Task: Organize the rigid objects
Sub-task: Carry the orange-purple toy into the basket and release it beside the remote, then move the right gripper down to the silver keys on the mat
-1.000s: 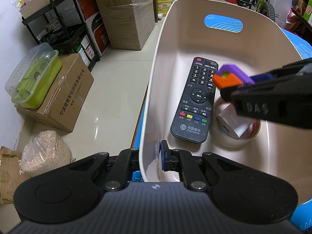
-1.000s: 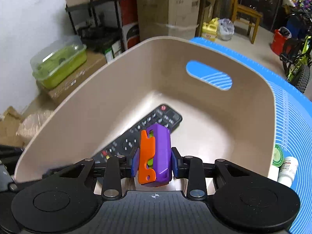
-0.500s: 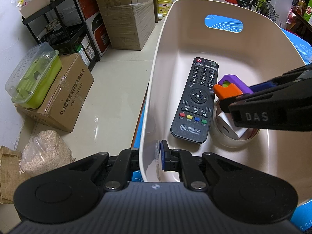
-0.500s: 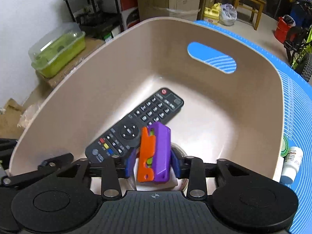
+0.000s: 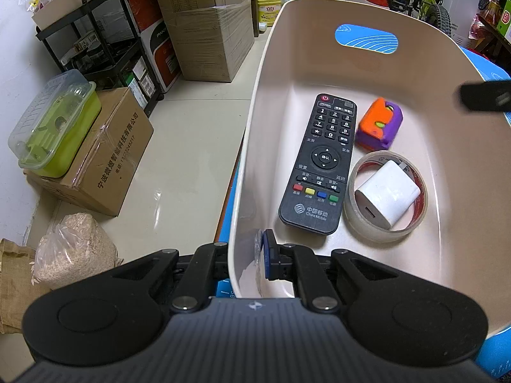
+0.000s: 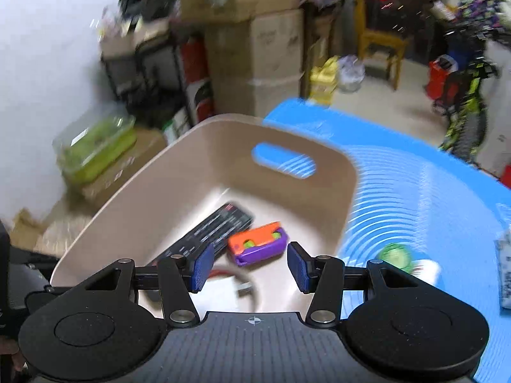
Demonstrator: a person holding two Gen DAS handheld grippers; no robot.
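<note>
At the bottom centre of the left wrist view, the left claw (image 5: 246, 255) is clamped on the near wall of the beige bin (image 5: 252, 146), one pad inside and one outside, steadying it. Just beyond, at lower right of the bin floor, a white charger block (image 5: 386, 196) lies inside a roll of clear tape (image 5: 357, 217); both appear light and rigid, and the roll is best taken across its wall, the charger across its flat sides. The black remote (image 5: 322, 162) lies lengthwise up the centre of the frame, touching or nearly touching the roll; it is stiff, its casing looks smooth, and it should be gripped across its narrow width near mid-length. Farther back, at right of centre, the orange and purple toy (image 5: 378, 124) rests free on the floor just beside the remote's upper end; it looks like light hard plastic, with flat faces that suit a pinch across its short dimension. In the right wrist view, the right claw (image 6: 249, 266) is empty; its jaws have just been opening and stand apart above the bin, the toy visible below between them. On the blue tabletop (image 6: 415, 191) at right, a green-capped item (image 6: 394, 257) awaits, too blurred to identify.
</note>
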